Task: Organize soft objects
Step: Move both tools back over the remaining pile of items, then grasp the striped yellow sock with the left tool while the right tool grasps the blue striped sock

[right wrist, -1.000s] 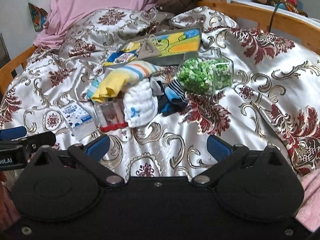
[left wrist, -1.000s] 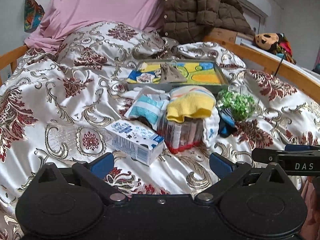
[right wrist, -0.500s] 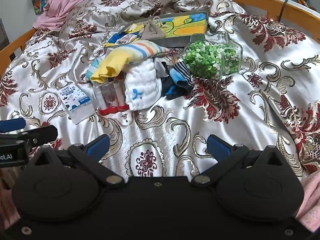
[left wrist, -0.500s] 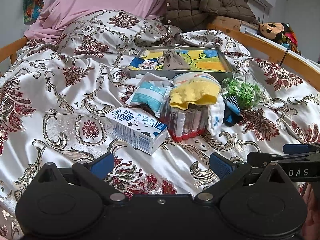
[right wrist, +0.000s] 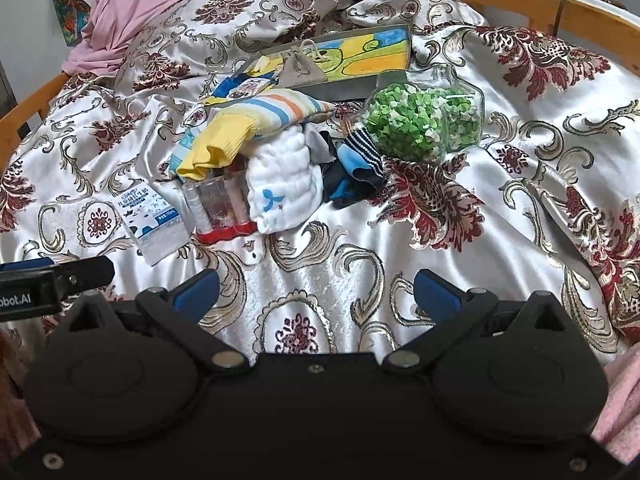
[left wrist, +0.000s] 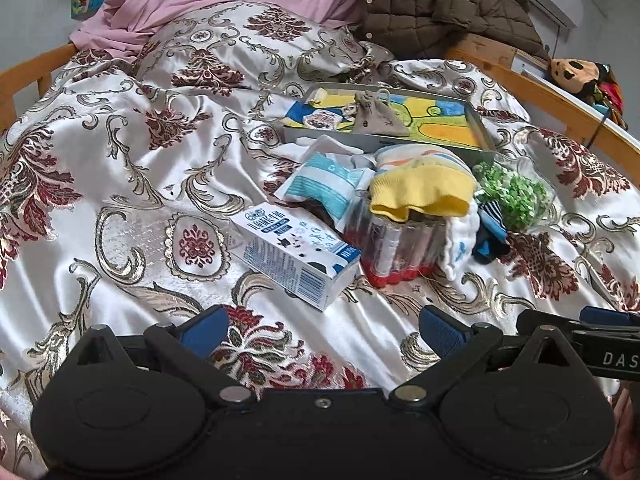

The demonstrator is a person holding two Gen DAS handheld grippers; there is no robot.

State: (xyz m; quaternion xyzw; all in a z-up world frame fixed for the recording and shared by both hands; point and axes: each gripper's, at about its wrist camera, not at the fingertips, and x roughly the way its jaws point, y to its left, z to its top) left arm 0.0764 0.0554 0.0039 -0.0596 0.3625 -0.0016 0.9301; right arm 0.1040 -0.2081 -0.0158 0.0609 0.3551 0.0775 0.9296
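Both claws hang over the satin bedspread point(right wrist: 400, 240) with nothing in them. The left gripper point(left wrist: 324, 328) has its blue-padded fingers spread wide, and the right gripper point(right wrist: 316, 292) beside it is spread just the same.

The pile of things sits beyond them, gathered round a clear pack of small bottles point(left wrist: 396, 248). A yellow striped sock point(left wrist: 420, 188) is draped over the top of that pack. A white quilted cloth point(right wrist: 284, 184) leans against its right side, with dark blue striped socks point(right wrist: 356, 168) just past the cloth and a glass jar of green bits point(right wrist: 424, 120) further right. A white carton point(left wrist: 292, 256) lies left of the pack. Behind the pack stands a colourful tray point(left wrist: 460, 124) holding a grey pouch point(left wrist: 376, 120).
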